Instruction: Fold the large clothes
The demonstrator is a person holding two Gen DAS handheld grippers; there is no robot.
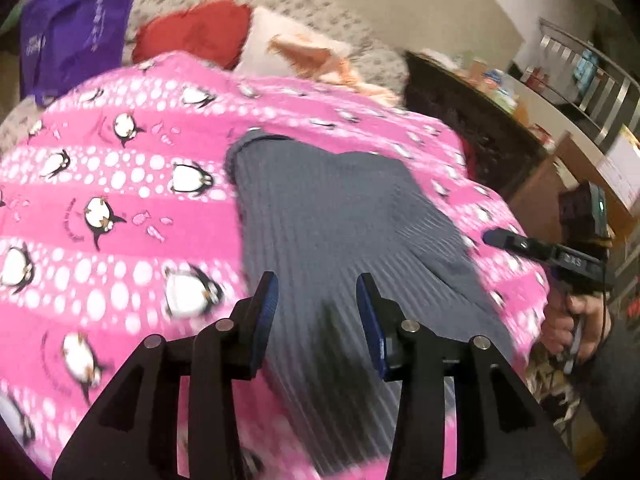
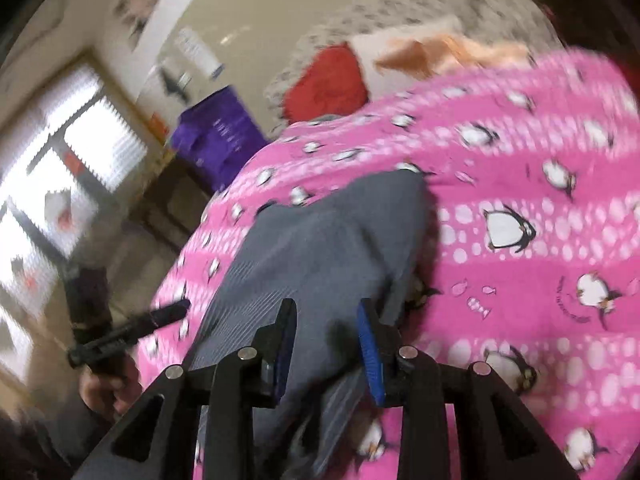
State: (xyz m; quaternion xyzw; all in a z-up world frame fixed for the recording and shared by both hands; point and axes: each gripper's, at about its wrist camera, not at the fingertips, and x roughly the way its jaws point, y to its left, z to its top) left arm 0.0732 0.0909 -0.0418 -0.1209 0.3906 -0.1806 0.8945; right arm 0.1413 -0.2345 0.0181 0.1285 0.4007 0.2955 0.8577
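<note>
Left gripper [image 1: 316,304]: blue pads apart, nothing between them, ribbed grey cloth visible through the gap but not pinched; right gripper [image 2: 328,332]: pads likewise apart, hovering over the same cloth, no grip evident, though blur hampers a closer reading.

Grey ribbed garment [image 1: 320,216]: lying on the pink penguin blanket [image 1: 120,184], running from beneath both sets of fingers toward the far end, one narrow end with a rolled hem farthest away; folded edge raised on one side in the right wrist view [image 2: 332,240].

Seen from the left wrist: right gripper at the blanket's right edge, held in a hand [image 1: 568,328], fingertips clear of the garment; seen from the right wrist: left gripper [image 2: 168,314] at the blanket's left edge, also hand-held.

Beyond the blanket: red cushion [image 1: 192,32], white and orange cushion [image 1: 296,48], both on a patterned grey cover [image 1: 304,0]; purple bag [image 1: 76,28] at far left; dark cabinet [image 1: 472,112] to the right; bright window [image 2: 60,184] in the right wrist view.
</note>
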